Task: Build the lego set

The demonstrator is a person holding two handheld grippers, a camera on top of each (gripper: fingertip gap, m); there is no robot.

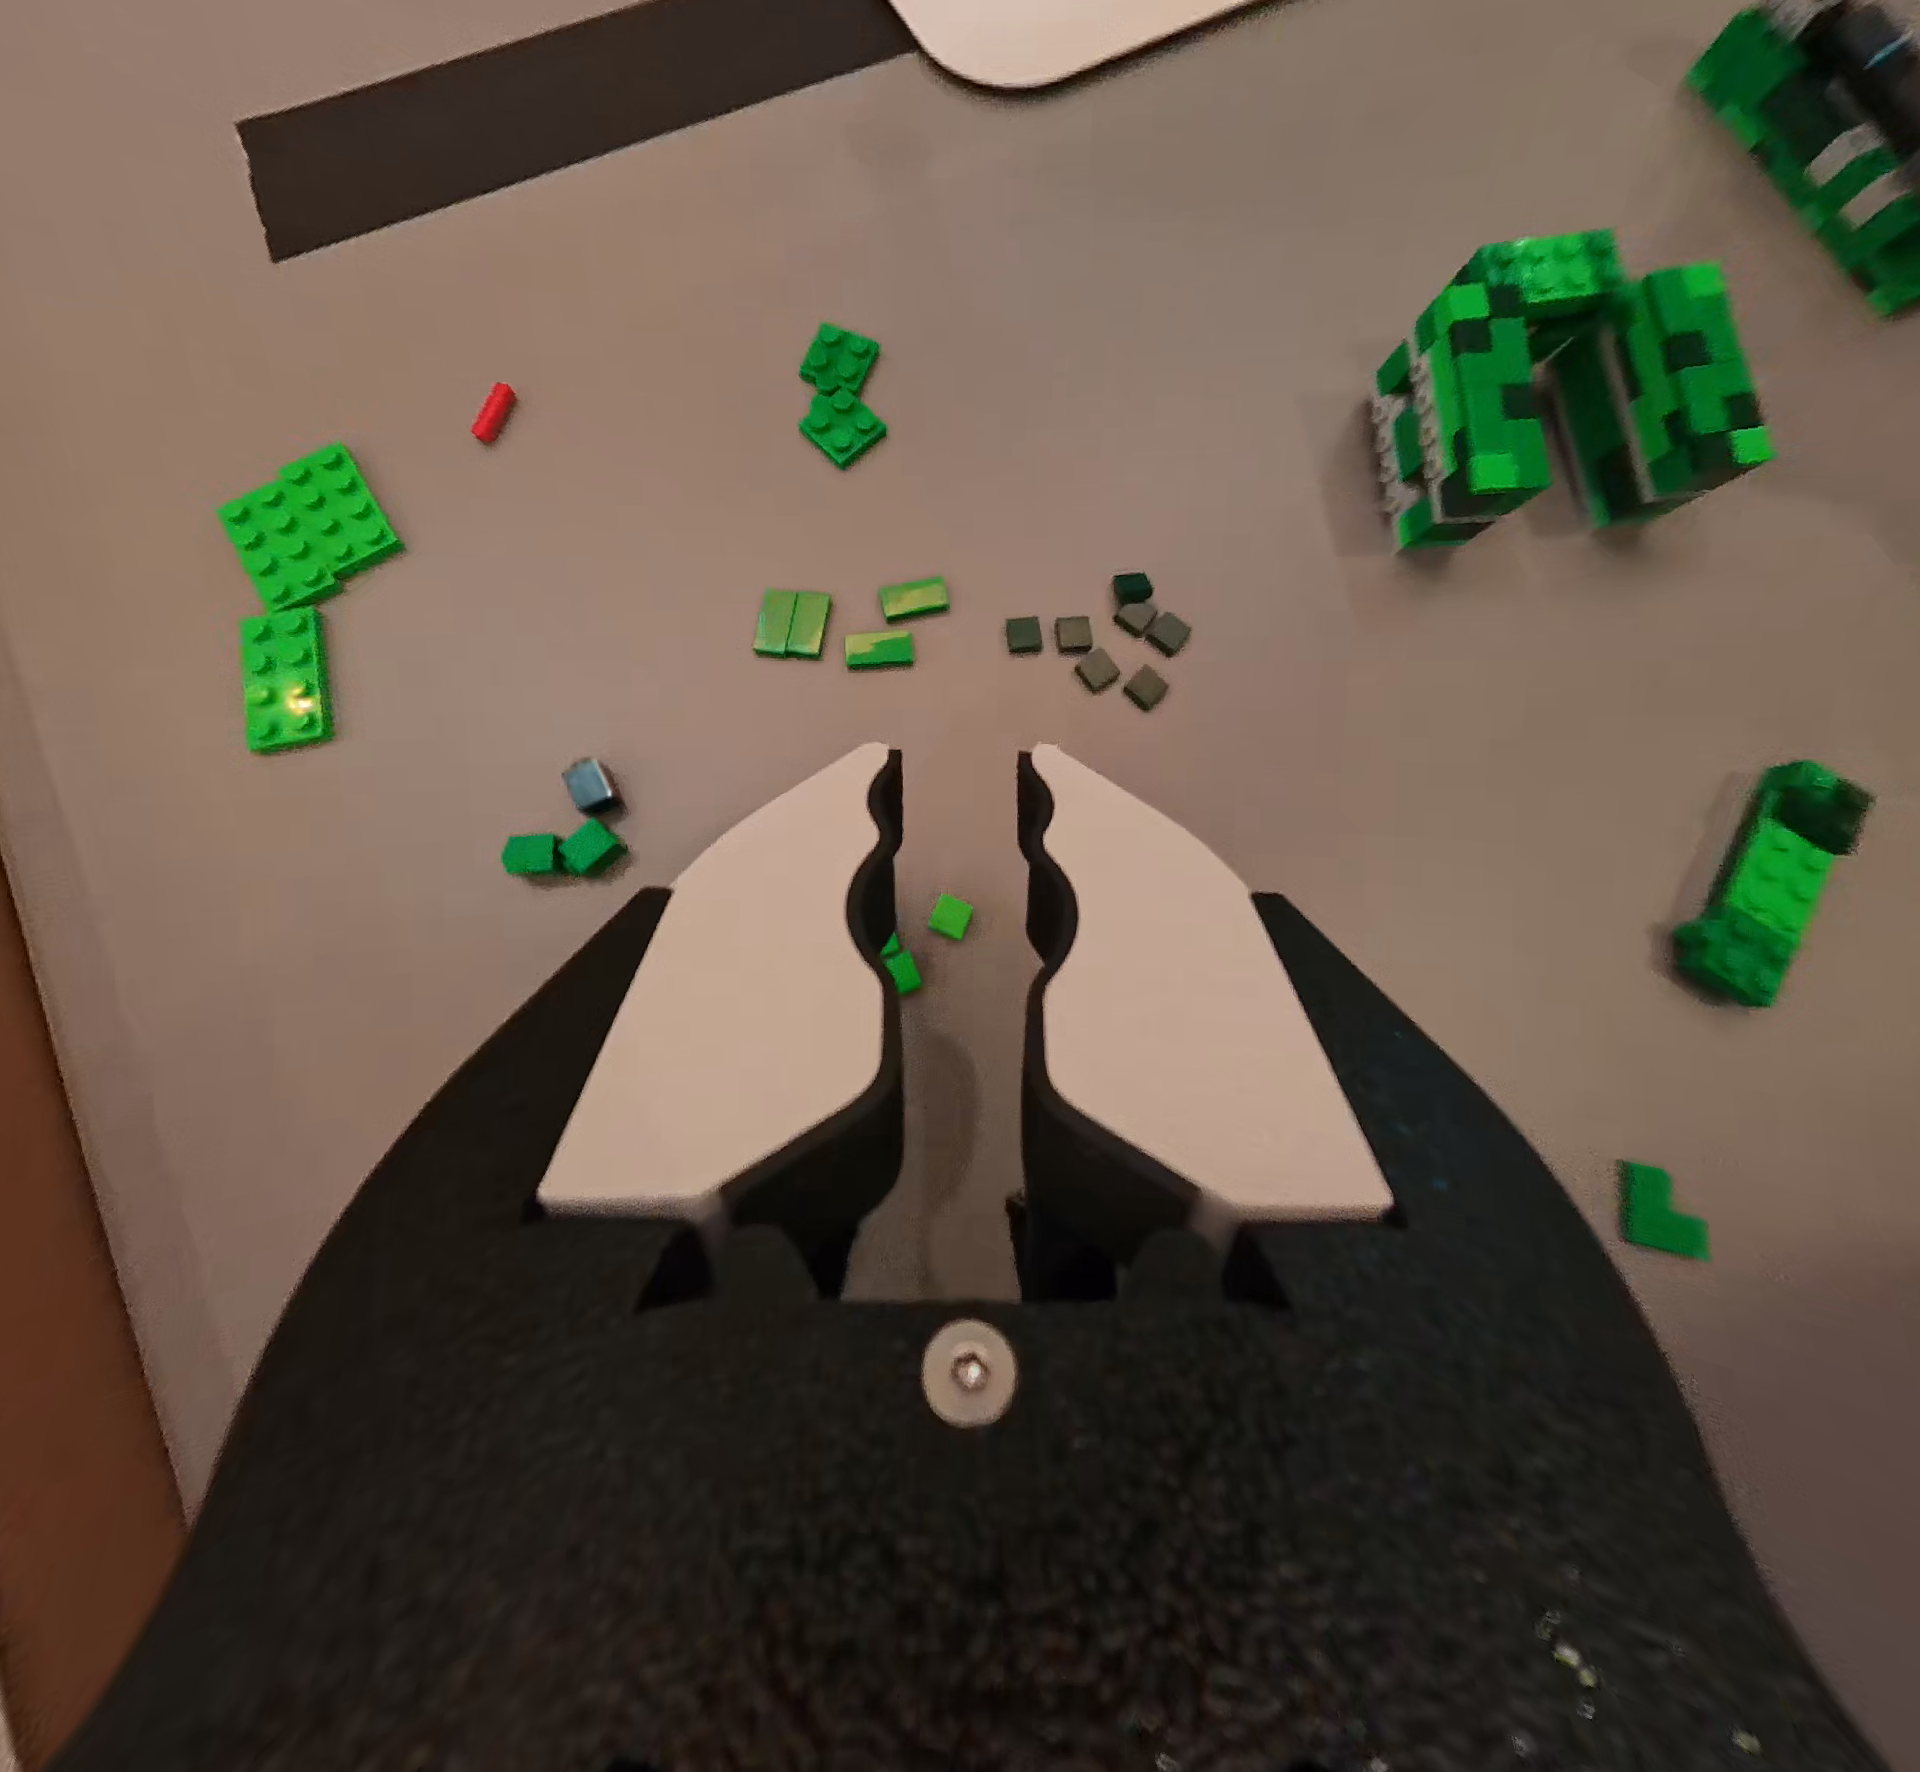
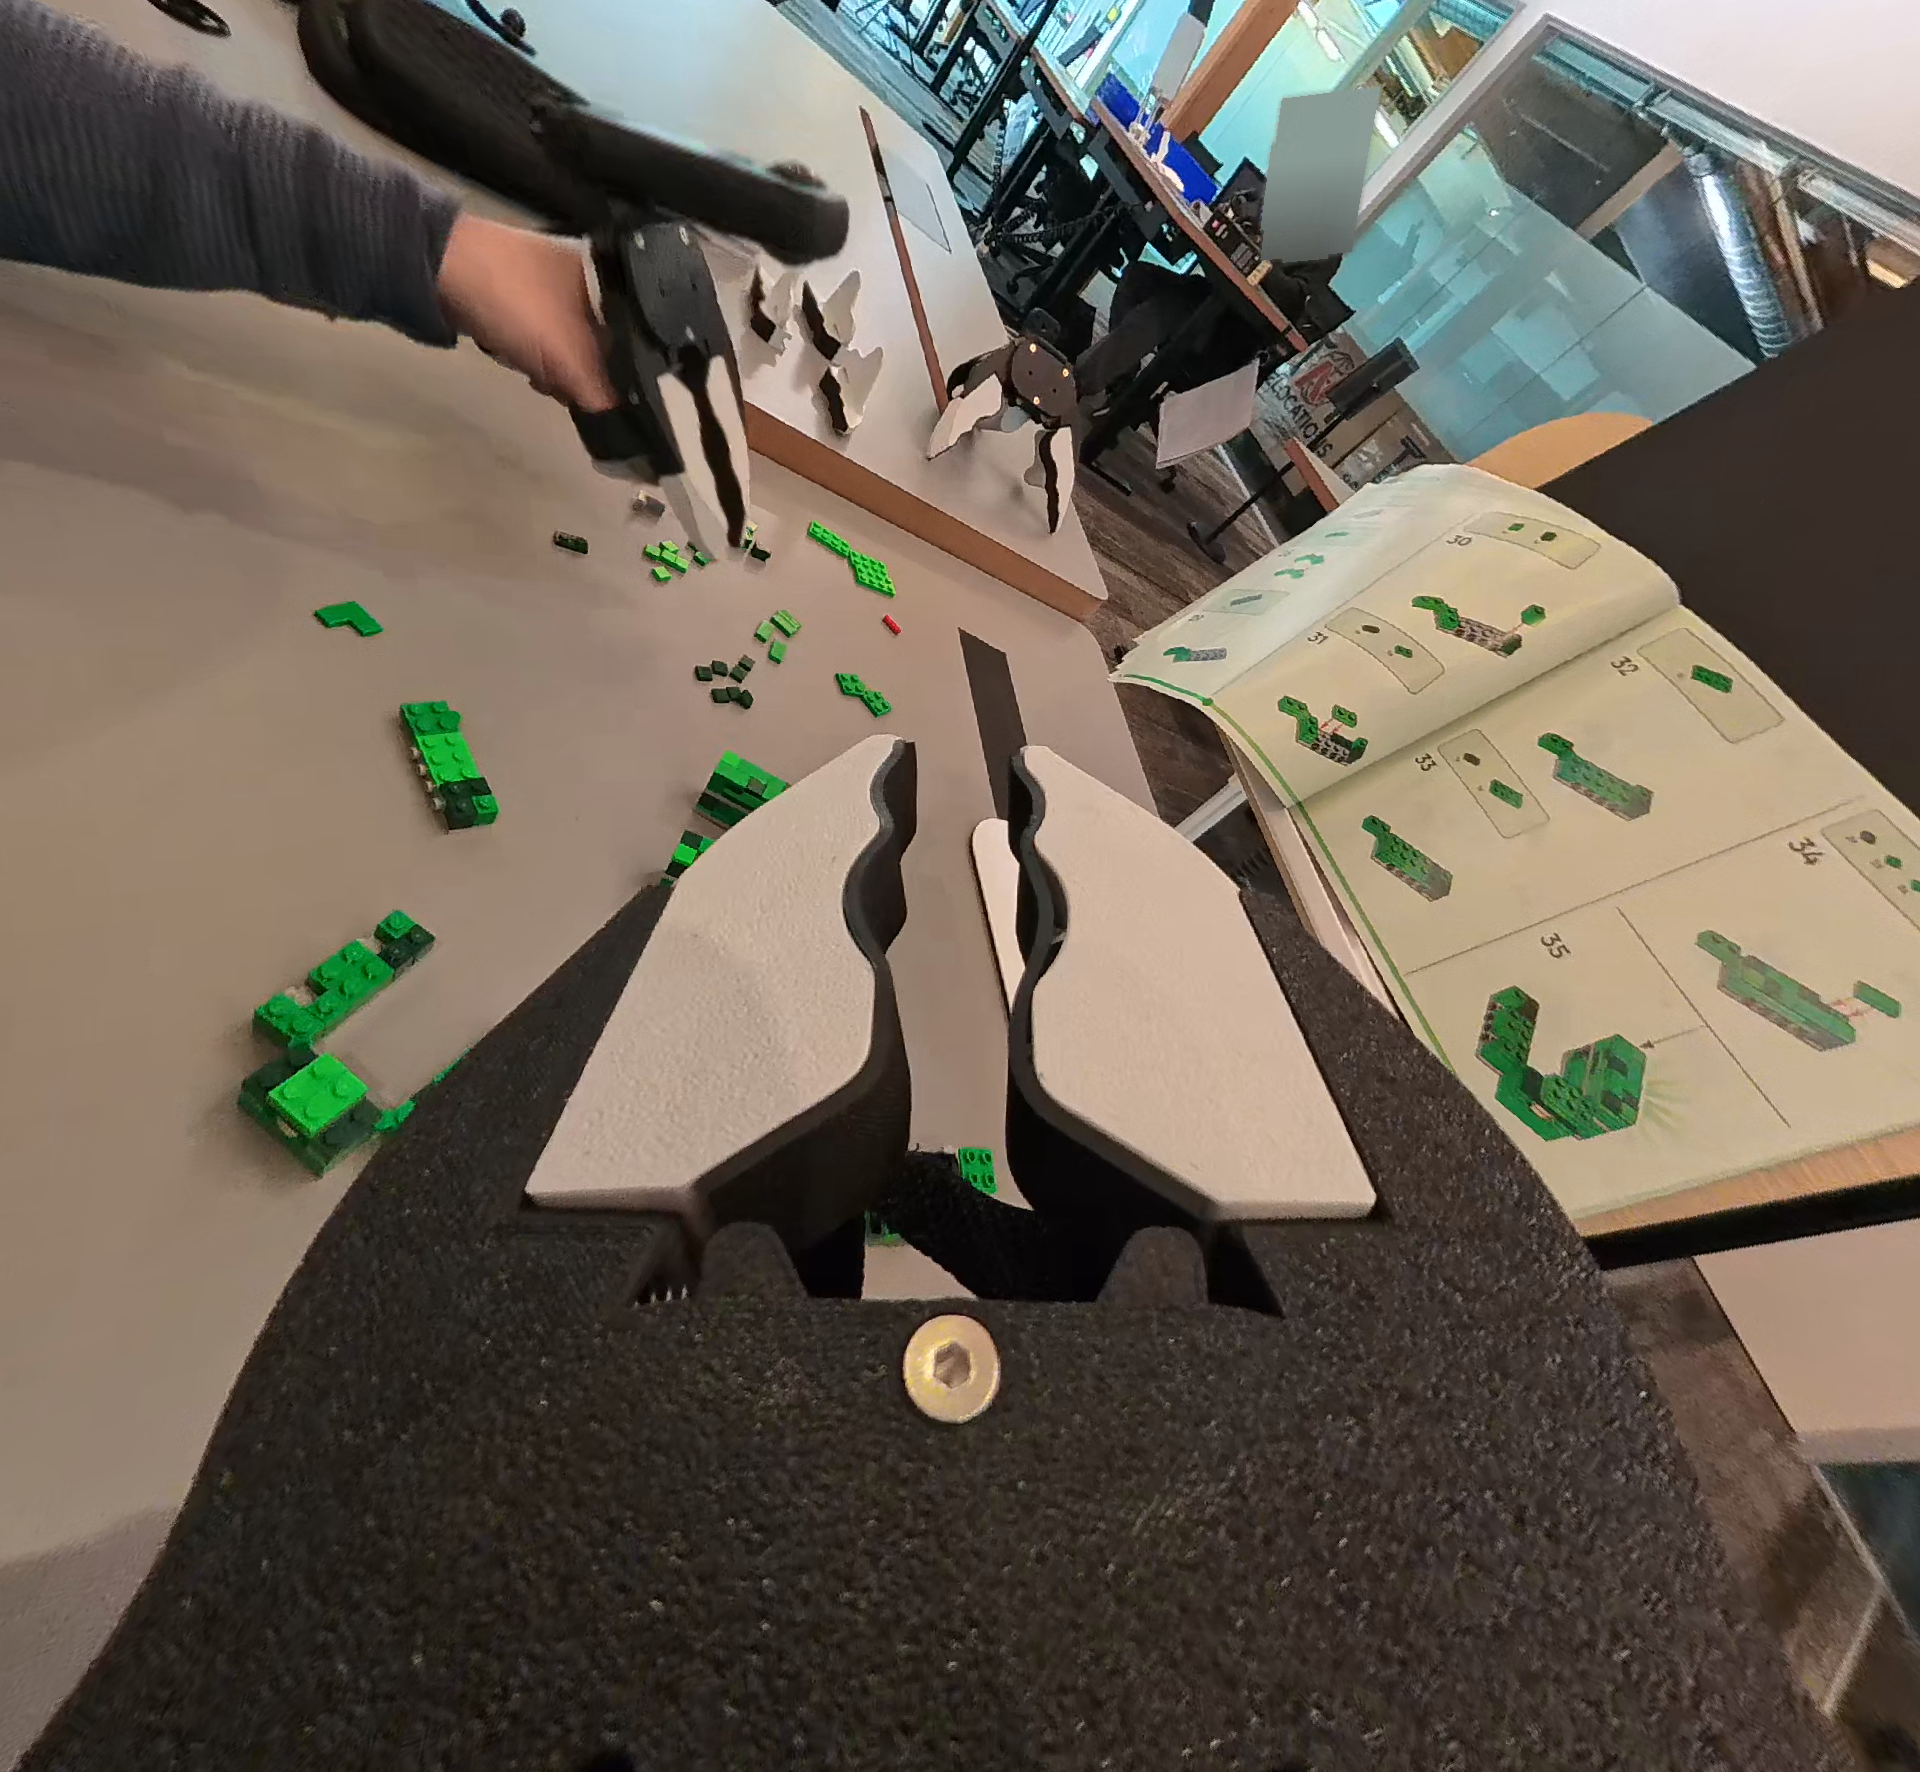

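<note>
Loose green Lego pieces lie scattered on the grey desk (image 1: 1247,475): studded plates (image 1: 307,527) far left, smooth light-green tiles (image 1: 795,623) centre, dark-green square tiles (image 1: 1101,642) beside them, one tiny red piece (image 1: 494,413), and a blocky green assembly (image 1: 1558,392) standing far right.

On the table (image 1: 1299,164) I count seven dark green square tiles (image 1: 1101,636) at twelve o'clock from my left gripper, four light green flat tiles (image 1: 847,626) at eleven, two small studded plates (image 1: 842,397), two larger studded plates (image 1: 291,579) at ten, one red piece (image 1: 494,413), one L-shaped tile (image 1: 1660,1208) at three.
</note>
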